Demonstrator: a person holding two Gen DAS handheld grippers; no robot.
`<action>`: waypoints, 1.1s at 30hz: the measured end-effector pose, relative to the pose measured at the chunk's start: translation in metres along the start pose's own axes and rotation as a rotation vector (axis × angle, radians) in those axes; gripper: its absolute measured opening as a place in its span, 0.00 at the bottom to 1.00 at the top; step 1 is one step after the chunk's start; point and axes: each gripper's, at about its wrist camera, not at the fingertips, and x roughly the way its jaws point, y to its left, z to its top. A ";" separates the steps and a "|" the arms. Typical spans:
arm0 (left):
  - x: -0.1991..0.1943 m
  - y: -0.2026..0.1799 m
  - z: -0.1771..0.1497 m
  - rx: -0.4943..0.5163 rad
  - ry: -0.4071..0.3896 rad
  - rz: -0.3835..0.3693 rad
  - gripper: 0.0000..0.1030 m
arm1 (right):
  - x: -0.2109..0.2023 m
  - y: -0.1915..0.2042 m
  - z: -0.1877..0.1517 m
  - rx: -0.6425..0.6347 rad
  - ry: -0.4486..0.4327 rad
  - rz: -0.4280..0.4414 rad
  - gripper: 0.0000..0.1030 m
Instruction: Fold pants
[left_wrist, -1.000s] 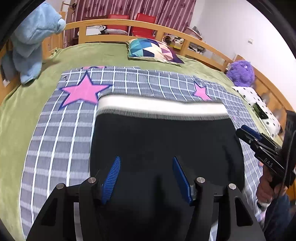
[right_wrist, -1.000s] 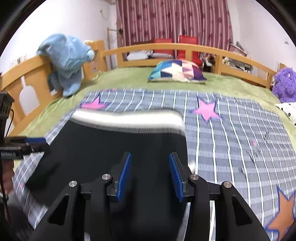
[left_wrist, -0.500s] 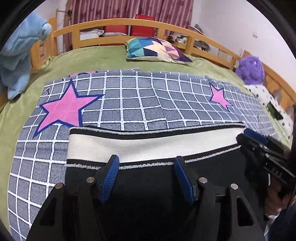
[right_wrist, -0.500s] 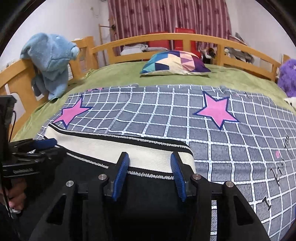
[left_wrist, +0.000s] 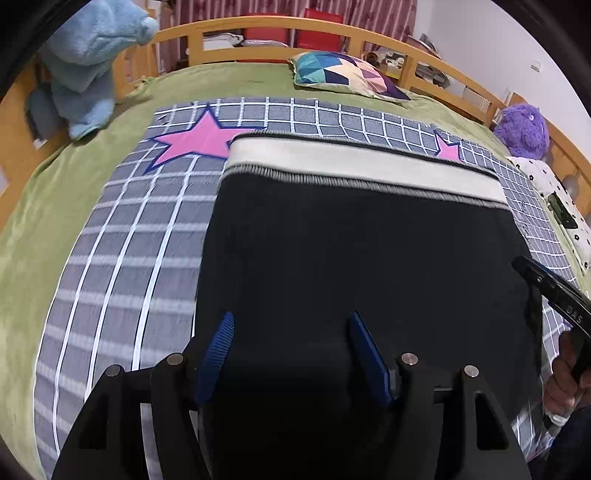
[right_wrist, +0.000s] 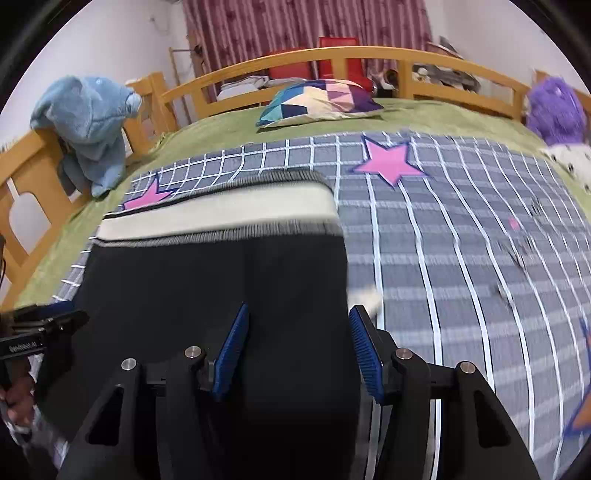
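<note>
Black pants (left_wrist: 354, 251) with a cream waistband (left_wrist: 362, 162) lie flat on a grey checked blanket (left_wrist: 122, 236), waistband at the far end. My left gripper (left_wrist: 291, 332) is open above the near left part of the black cloth, holding nothing. My right gripper (right_wrist: 297, 328) is open above the near right edge of the pants (right_wrist: 214, 280), also empty. The cream waistband (right_wrist: 218, 212) shows blurred in the right wrist view. Each gripper shows at the edge of the other's view: the right one (left_wrist: 554, 291), the left one (right_wrist: 40, 328).
The blanket with pink stars (right_wrist: 388, 160) covers a green bedspread (left_wrist: 44, 192). A patterned pillow (left_wrist: 347, 75) lies at the far end by the wooden rail (right_wrist: 332, 55). A blue plush (right_wrist: 88, 122) hangs on the left rail. A purple plush (left_wrist: 522, 129) sits at the right.
Both grippers have pulled back toward the near end and risen. The waistband, half a second ago right at the fingertips, now lies far ahead. Both stay open.
</note>
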 end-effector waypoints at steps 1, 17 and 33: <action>-0.006 -0.001 -0.009 -0.003 0.006 -0.007 0.62 | -0.010 0.000 -0.008 0.013 0.001 0.005 0.52; -0.120 -0.039 -0.076 -0.007 -0.052 -0.022 0.64 | -0.147 0.046 -0.073 -0.042 -0.008 -0.079 0.47; -0.222 -0.067 -0.099 0.024 -0.205 0.074 0.78 | -0.270 0.060 -0.081 -0.027 -0.145 -0.178 0.93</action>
